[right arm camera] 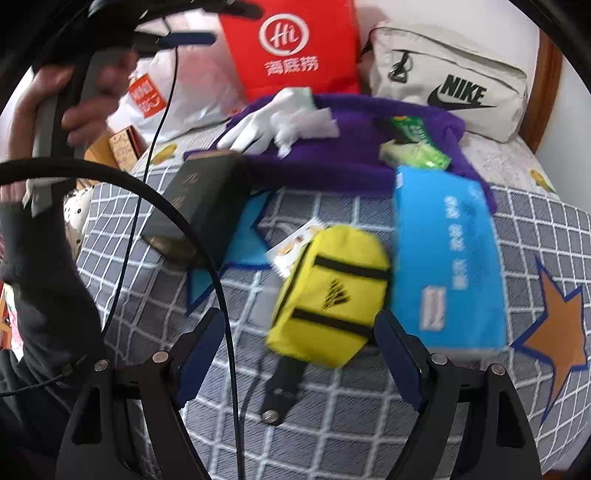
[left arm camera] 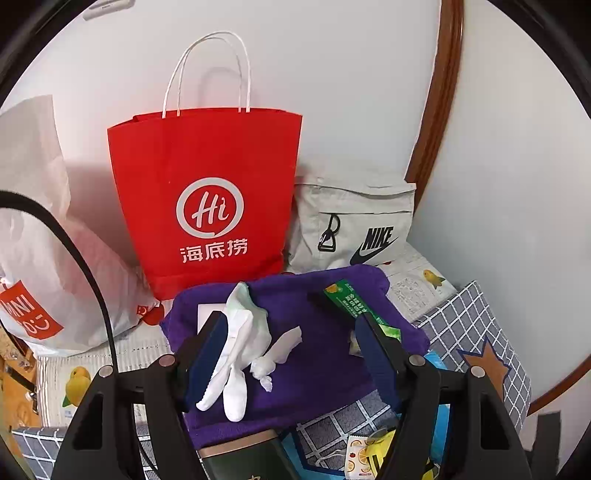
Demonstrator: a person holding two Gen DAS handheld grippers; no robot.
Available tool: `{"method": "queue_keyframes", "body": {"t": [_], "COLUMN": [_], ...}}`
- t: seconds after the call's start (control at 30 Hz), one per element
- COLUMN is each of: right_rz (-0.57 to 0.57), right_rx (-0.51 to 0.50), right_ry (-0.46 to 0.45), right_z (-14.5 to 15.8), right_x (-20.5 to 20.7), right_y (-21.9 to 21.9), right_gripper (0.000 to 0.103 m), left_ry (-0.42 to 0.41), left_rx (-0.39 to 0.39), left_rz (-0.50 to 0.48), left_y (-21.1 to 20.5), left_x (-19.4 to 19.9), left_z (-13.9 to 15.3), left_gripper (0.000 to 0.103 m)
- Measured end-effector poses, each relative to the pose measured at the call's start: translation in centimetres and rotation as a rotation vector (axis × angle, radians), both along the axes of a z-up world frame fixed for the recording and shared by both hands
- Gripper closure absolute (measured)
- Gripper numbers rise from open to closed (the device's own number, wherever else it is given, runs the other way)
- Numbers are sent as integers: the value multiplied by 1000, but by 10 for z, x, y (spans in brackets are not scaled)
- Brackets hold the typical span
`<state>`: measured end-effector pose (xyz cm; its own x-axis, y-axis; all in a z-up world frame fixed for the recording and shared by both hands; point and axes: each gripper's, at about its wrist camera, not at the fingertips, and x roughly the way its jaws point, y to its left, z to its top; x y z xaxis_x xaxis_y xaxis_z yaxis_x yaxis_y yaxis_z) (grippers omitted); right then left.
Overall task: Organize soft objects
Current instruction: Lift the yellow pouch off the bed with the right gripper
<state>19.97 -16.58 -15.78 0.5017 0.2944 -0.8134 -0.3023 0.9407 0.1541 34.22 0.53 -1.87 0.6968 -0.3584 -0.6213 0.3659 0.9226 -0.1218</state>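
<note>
A purple towel [left arm camera: 317,354] [right arm camera: 351,158] lies on the bed with a white glove [left arm camera: 240,354] [right arm camera: 255,125] and a crumpled tissue [left arm camera: 282,345] on top. My left gripper [left arm camera: 290,317] hovers open above them; the glove shows beside its left finger, and nothing is pinched. In the right wrist view a hand holds the left gripper [right arm camera: 207,26] high at the upper left. My right gripper [right arm camera: 297,314] stands open over a yellow zip pouch [right arm camera: 332,288], its pads apart from it. A blue tissue pack [right arm camera: 447,258] lies to the pouch's right.
A red paper bag [left arm camera: 207,206], a grey Nike bag [left arm camera: 354,221] and a white plastic bag [left arm camera: 37,258] lean on the wall. A green packet [right arm camera: 413,144] and a dark box [right arm camera: 199,199] rest by the towel. A checked quilt [right arm camera: 332,406] covers the bed; cables cross the left.
</note>
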Motion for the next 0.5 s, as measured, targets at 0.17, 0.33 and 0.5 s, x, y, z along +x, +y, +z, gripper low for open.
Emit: {"method": "queue_keyframes", "body": {"t": [0.17, 0.33, 0.5], "right_rz": [-49, -132, -197], "right_rx": [-19, -65, -83], "right_ry": [55, 67, 68], "right_z": [-16, -30, -39], "right_x": [-8, 1, 13], "right_y": [8, 12, 17], "right_gripper": [21, 21, 21], "left_ry": [-5, -10, -4], "left_rx": [-17, -20, -23], "left_rz": [0, -8, -7], "left_y": [5, 8, 10], "left_x": [-3, -5, -4], "left_z": [3, 5, 4], "left_gripper": [32, 32, 31]}}
